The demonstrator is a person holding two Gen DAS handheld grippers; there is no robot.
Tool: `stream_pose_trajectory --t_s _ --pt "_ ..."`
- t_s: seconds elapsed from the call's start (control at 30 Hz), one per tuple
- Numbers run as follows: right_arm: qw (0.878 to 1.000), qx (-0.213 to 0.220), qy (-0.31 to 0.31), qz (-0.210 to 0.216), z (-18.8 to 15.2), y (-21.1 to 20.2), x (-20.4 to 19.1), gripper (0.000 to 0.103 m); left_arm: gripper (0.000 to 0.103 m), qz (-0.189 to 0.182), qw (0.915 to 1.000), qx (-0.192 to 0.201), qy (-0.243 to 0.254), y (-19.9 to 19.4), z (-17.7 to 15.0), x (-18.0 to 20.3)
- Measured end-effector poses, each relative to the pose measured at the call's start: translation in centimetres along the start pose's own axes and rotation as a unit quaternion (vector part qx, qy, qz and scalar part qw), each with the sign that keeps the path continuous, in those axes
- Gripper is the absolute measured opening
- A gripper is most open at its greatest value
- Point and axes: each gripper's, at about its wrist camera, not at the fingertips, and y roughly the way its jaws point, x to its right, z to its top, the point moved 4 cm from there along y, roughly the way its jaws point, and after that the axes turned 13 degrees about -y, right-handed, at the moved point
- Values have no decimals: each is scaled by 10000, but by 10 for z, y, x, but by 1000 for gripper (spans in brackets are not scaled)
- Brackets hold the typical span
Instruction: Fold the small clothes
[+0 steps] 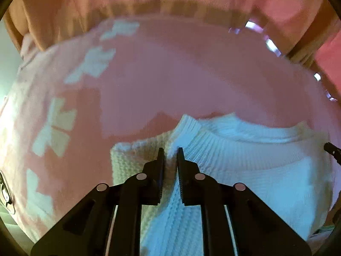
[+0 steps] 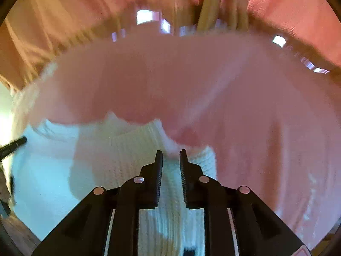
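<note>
A white knit sweater (image 1: 245, 170) with a ribbed collar lies over a pink surface. My left gripper (image 1: 171, 152) is shut on the sweater's knit fabric beside the collar, at the shoulder. In the right wrist view the same sweater (image 2: 102, 155) fills the lower left, and my right gripper (image 2: 171, 154) is shut on its other shoulder near the collar. Each gripper's tip shows at the edge of the other's view: the right gripper (image 1: 331, 149) and the left gripper (image 2: 12, 146). The sweater's lower part is hidden under the grippers.
A pink cloth (image 1: 170, 74) with white cross-like shapes (image 1: 55, 125) covers the surface under the sweater. A person in a pink-orange ribbed top (image 2: 287, 10) stands just beyond its far edge. Both views are blurred by motion.
</note>
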Motion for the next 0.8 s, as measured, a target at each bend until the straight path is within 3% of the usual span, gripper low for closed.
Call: stream_pose_trajectory --t_s 0.07,0.13,0.23,0.3,0.37,0.43,0.47,0.5,0.57,0.63,0.7,0.8 --pt "9987 449 -227 -43 1 -34 -12 16 14 -238 9994 213 -144 -19 0 -1" --pt "9968 578 -479 269 -6 -46 -32 15 15 -437 9986 254 -175 -26 -5 1" --pt "9960 -117 -686 566 -16 -8 -52 1 15 -67 9996 -63 262 -3 -26 12" --pt "9928 -796 -833 314 -28 32 -54 1 17 170 9988 -194 412 10 -33 11" --pt "9943 -708 -717 341 -26 33 -50 0 17 56 9994 -114 337 3 -27 5" --pt "9961 -504 -610 388 -21 17 -51 1 18 -191 9998 -26 20 -16 -19 -10" --pt "9963 -370 -639 448 -19 7 -55 1 24 -374 9989 13 -297 -29 -15 -25" --pt "9954 -249 -712 597 -18 -5 -64 1 42 -519 9969 49 -586 -40 -14 -39" --pt "9909 12 -891 1013 -16 -25 -89 1 63 -679 9900 186 -1220 -60 -18 -72" --pt "9840 128 -1140 1363 -9 -32 -116 1 64 -616 9855 169 -1570 -64 -28 -98" --pt "9774 81 -1322 1645 -7 -31 -145 1 64 -538 9848 -87 -1647 -54 -42 -109" --pt "9723 -96 -1601 1698 -7 -20 -177 1 64 -658 9806 -583 -1752 -36 -71 -110"
